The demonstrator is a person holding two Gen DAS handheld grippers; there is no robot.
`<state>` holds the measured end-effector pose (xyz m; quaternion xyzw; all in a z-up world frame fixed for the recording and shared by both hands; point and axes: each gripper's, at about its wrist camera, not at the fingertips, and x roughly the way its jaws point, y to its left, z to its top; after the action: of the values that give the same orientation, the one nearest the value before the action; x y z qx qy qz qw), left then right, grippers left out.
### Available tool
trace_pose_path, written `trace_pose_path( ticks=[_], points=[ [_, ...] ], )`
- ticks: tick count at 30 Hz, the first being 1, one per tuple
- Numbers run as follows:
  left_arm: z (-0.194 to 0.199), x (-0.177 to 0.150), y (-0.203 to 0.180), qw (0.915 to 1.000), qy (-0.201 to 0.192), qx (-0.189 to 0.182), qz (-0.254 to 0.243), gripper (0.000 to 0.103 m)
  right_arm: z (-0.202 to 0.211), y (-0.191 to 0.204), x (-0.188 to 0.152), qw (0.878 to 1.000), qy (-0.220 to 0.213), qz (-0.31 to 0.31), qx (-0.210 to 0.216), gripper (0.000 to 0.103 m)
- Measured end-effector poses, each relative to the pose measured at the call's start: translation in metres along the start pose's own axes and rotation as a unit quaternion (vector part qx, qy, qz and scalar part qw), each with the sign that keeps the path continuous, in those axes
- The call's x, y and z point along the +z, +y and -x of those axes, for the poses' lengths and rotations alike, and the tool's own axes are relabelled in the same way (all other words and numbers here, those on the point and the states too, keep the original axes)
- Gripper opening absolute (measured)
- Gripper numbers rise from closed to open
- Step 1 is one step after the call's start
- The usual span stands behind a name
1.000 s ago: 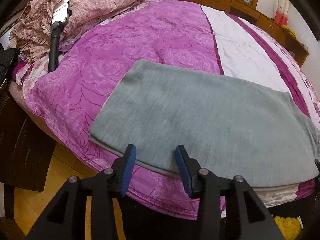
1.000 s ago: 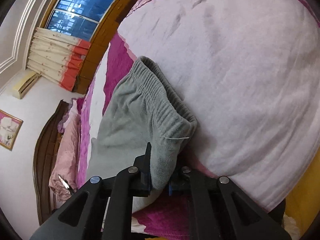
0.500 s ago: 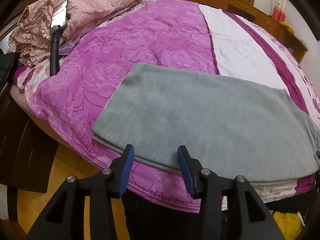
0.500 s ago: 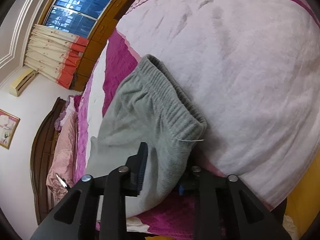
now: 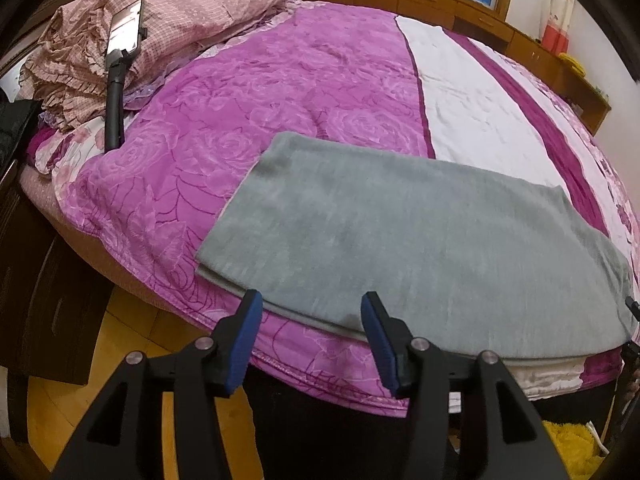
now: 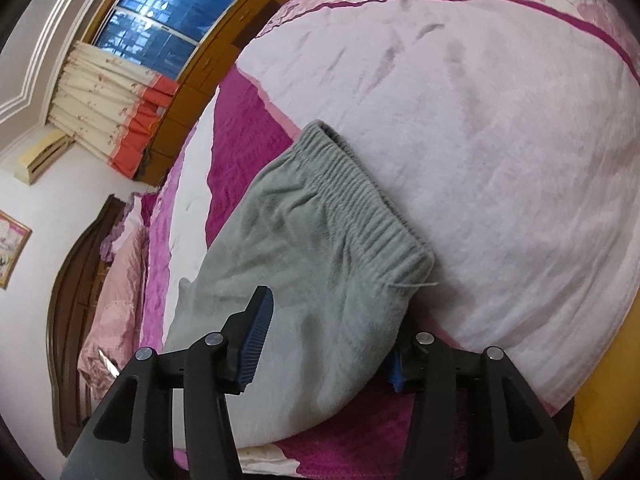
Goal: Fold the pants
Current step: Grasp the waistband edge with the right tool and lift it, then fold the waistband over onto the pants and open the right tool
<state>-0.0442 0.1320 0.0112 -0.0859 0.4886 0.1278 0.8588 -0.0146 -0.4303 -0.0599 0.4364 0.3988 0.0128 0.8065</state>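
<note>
Grey pants (image 5: 400, 248) lie flat, folded lengthwise, across the near edge of the bed. My left gripper (image 5: 312, 340) is open and empty, its blue pads just in front of the pants' near edge. In the right wrist view the elastic waistband (image 6: 360, 196) lies on the white part of the blanket. My right gripper (image 6: 324, 340) is open, with the waist end of the pants (image 6: 304, 280) between its jaws but not clamped.
The bed (image 5: 280, 92) has a purple rose blanket with a white stripe. A phone on a black stand (image 5: 120, 60) and a pink plaid quilt (image 5: 180, 16) sit at the head end. A dark cabinet (image 5: 36, 280) stands left on the wooden floor.
My right gripper has opened and let go of the waist end, which now rests on the bed. My left gripper has pulled back slightly and stayed open.
</note>
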Motion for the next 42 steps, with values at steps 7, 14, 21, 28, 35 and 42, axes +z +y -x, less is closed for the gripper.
trace_pose_path(
  ticks=[7,14,21,28,35,42],
  points=[
    [0.001,0.000,0.005,1.0000,-0.003,-0.001,0.007,0.054,0.018,0.012,0.004,0.998,-0.045,0.033,-0.023,0.022],
    [0.005,0.000,0.007,0.9999,-0.007,-0.004,0.009,0.054,0.032,0.045,0.016,0.993,-0.037,0.104,-0.032,0.008],
    [0.011,0.001,0.009,0.9998,-0.016,-0.008,0.012,0.054,0.044,0.113,0.009,0.972,-0.035,0.230,-0.026,0.006],
    [0.021,0.002,0.010,0.9995,-0.024,-0.018,0.011,0.054,0.045,0.191,-0.022,0.941,-0.022,0.338,0.011,0.006],
    [0.039,0.004,0.016,0.9986,-0.046,-0.026,0.010,0.054,0.028,0.256,-0.072,0.912,0.026,0.404,0.063,0.006],
    [0.056,0.001,0.028,0.9975,-0.062,-0.027,0.018,0.054,-0.008,0.307,-0.121,0.889,0.075,0.444,0.085,0.006]
  ],
)
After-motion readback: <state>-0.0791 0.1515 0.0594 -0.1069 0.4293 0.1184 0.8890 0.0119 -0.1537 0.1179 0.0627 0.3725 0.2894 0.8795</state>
